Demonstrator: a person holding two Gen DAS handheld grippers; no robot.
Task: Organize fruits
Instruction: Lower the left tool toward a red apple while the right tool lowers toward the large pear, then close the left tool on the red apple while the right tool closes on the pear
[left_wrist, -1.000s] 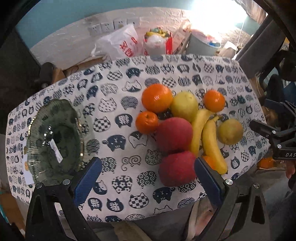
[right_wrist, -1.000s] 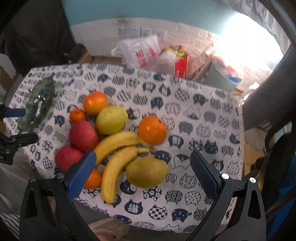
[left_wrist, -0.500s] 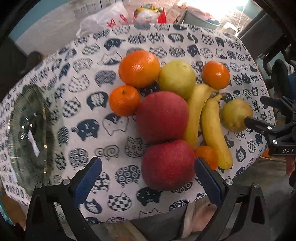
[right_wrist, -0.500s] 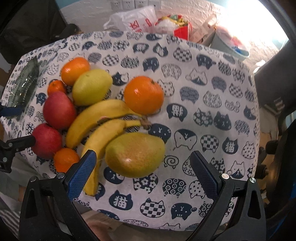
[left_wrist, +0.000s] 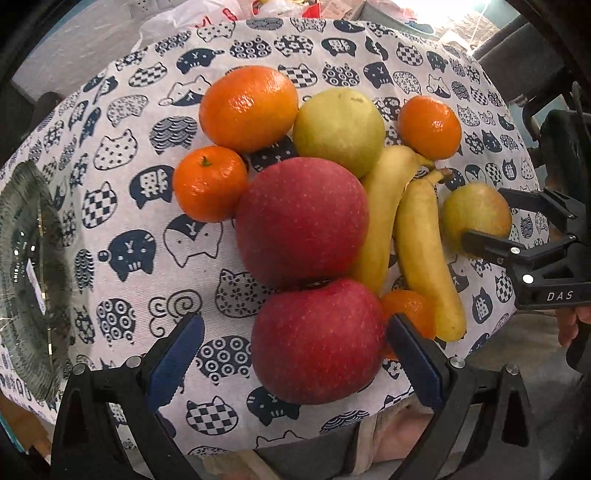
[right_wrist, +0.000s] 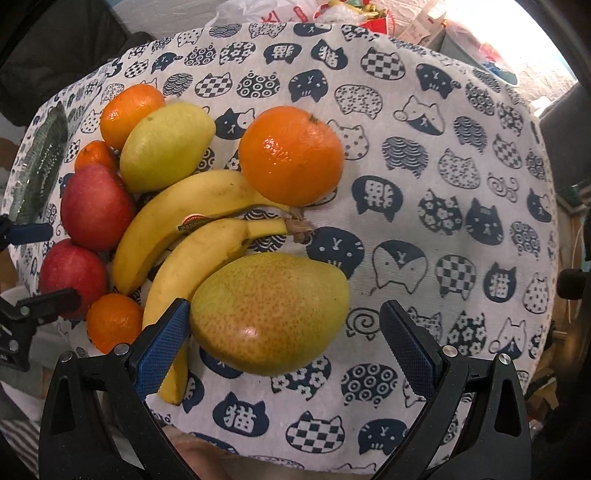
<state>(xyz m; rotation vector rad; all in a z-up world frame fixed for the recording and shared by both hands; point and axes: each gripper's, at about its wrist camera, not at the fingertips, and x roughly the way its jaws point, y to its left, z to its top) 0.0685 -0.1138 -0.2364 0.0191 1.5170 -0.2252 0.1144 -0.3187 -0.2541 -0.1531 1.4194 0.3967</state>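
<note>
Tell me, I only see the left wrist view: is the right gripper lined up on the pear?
Observer: Yes. The pear lies unclamped between the open jaws of the right gripper, with bare tablecloth showing on its right.
Operator: Anything crowding it?
Observer: The nearer banana lies against the pear's left side.
Operator: Anything on the bananas?
Observer: A sticker on the farther banana.

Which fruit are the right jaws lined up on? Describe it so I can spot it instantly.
On the cat-print tablecloth, find the fruit cluster; at its near right edge, beside the two bananas, lies the speckled pear. It sits between the open jaws of the right gripper, yellow-green with a reddish blush, unlike the plain yellow-green pear farther back.
</note>
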